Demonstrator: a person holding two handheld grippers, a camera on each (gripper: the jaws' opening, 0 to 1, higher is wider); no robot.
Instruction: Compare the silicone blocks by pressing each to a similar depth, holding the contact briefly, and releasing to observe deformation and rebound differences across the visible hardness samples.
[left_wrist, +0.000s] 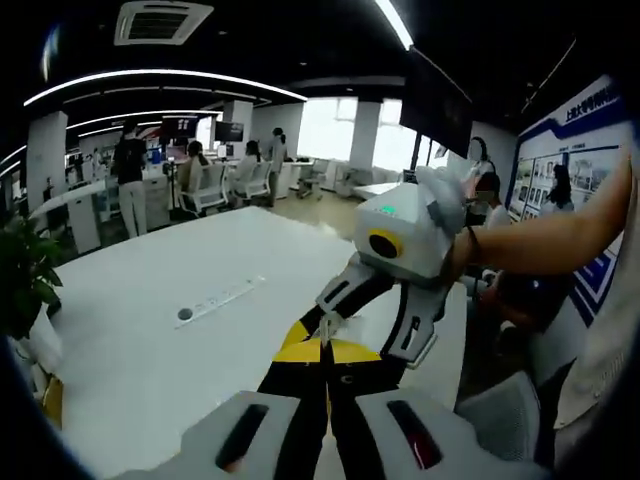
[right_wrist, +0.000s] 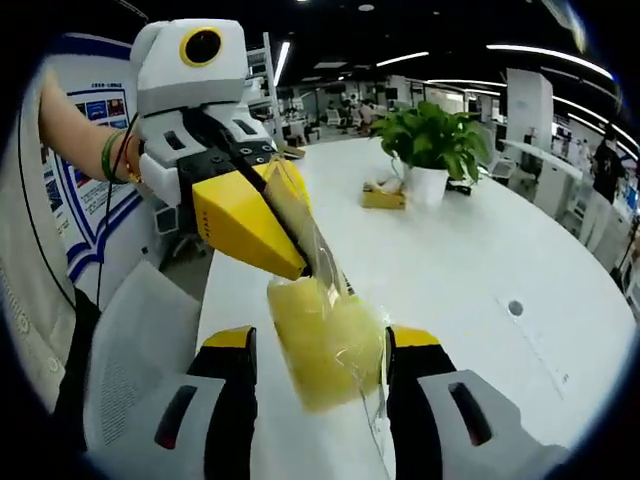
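A yellow silicone block (right_wrist: 325, 345) in a clear plastic bag (right_wrist: 318, 262) hangs above the white table (right_wrist: 450, 260). In the right gripper view my left gripper (right_wrist: 300, 262) comes in from the upper left, its yellow jaws shut on the bag's top edge. My right gripper (right_wrist: 322, 342) stands open around the block, one jaw on each side; the right pad (right_wrist: 405, 345) touches the bag and a thin gap shows on the left. The block looks undeformed. In the left gripper view my left gripper (left_wrist: 322, 346) has its tips together, and my right gripper (left_wrist: 370, 330) reaches in from the right with fingers spread.
A potted plant (right_wrist: 432, 150) and a small yellow item (right_wrist: 383, 197) stand further along the table. A cable slot (left_wrist: 220, 300) lies in the tabletop and another plant (left_wrist: 22, 275) stands at its left edge. A grey chair (right_wrist: 130, 350) stands beside the table. People sit at desks (left_wrist: 215, 180) behind.
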